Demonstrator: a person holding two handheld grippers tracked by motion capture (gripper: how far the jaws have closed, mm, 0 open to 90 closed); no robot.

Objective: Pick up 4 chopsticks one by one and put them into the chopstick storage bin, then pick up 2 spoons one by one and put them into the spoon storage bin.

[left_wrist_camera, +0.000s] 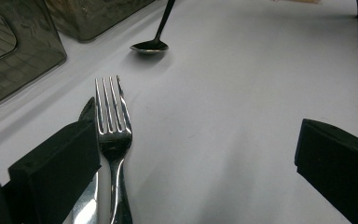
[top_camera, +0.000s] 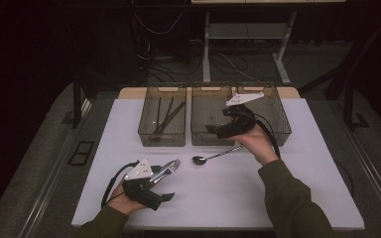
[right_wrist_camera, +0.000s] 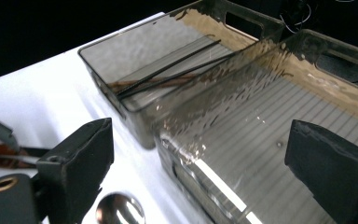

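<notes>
White tabletop [top_camera: 287, 188], sorting step: your wide-open, empty right gripper [top_camera: 218, 130] hovers over the middle smoked-plastic bin [top_camera: 211, 139], shiny steel spoon [top_camera: 216, 155] lying just before it; your open left gripper [top_camera: 161, 198] straddles the silver fork [left_wrist_camera: 113, 135], probably next to close.

Dim, dark surroundings; glare on the white table [top_camera: 278, 198].
</notes>
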